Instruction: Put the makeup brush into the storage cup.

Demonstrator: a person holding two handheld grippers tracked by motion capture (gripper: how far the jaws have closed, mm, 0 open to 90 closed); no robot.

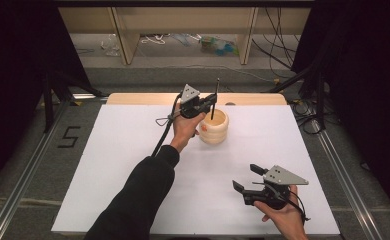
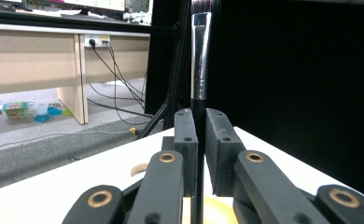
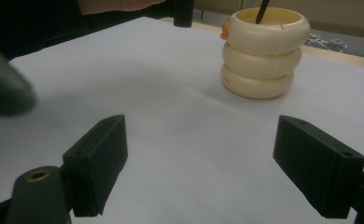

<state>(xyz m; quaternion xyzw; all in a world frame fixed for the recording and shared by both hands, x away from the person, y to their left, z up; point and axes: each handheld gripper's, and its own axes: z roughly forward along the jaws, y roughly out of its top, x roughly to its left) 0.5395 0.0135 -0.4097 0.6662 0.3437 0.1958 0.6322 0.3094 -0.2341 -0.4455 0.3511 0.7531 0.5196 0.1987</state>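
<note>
Near the far edge of the white table, the left gripper has its jaws clamped on the black handle of a slim makeup brush with a silver ferrule, held upright with its lower end inside a cream ribbed ring-stacked pot. The right gripper hovers near the table's near right corner, jaws spread wide with nothing between them.
</note>
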